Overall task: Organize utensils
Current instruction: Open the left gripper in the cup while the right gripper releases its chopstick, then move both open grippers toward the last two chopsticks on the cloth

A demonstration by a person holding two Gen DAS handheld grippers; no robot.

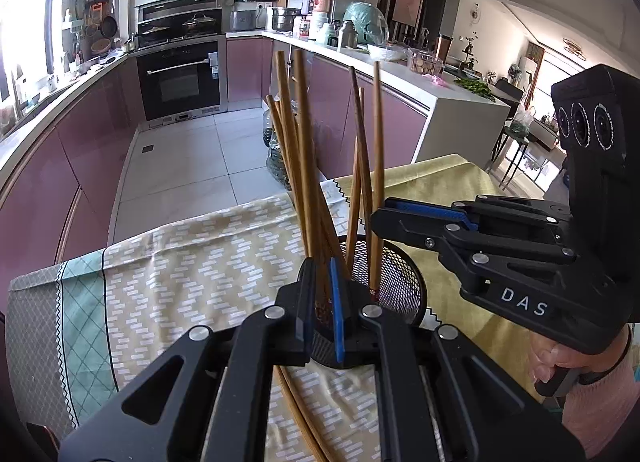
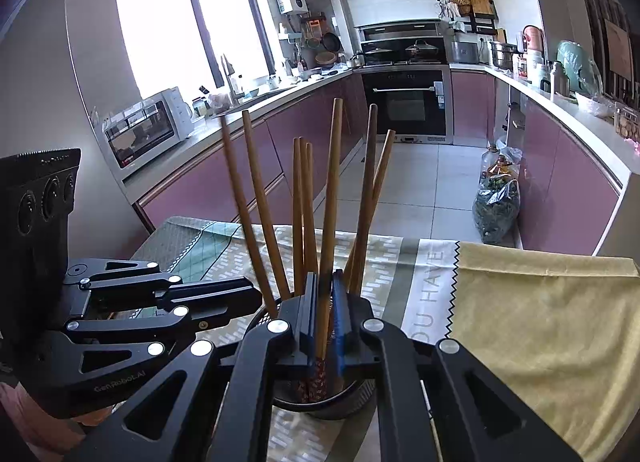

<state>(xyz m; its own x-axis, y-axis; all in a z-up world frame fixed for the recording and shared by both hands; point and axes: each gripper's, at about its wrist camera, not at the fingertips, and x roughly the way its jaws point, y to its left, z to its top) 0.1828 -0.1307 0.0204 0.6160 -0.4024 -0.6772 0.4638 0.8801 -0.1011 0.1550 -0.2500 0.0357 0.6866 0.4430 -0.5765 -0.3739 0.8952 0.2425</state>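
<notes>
A black mesh holder [image 1: 400, 282] stands on the cloth-covered table, with several wooden chopsticks [image 1: 364, 166] upright in it. My left gripper [image 1: 322, 298] is over the holder's near rim, its jaws nearly closed on chopsticks [image 1: 296, 150] standing in the holder. My right gripper [image 2: 325, 302] is above the holder [image 2: 328, 402], its jaws closed on a chopstick [image 2: 332, 202] whose patterned end is inside. The right gripper [image 1: 384, 214] shows in the left view, just right of the holder. The left gripper [image 2: 252, 298] shows in the right view. Two more chopsticks [image 1: 300, 414] lie on the cloth.
The table carries a patterned cloth [image 1: 192, 274] and a yellow cloth [image 2: 540, 322]. Beyond the far table edge is tiled kitchen floor [image 1: 180, 158] with pink cabinets, an oven [image 2: 404, 102] and a bag of greens [image 2: 496, 206].
</notes>
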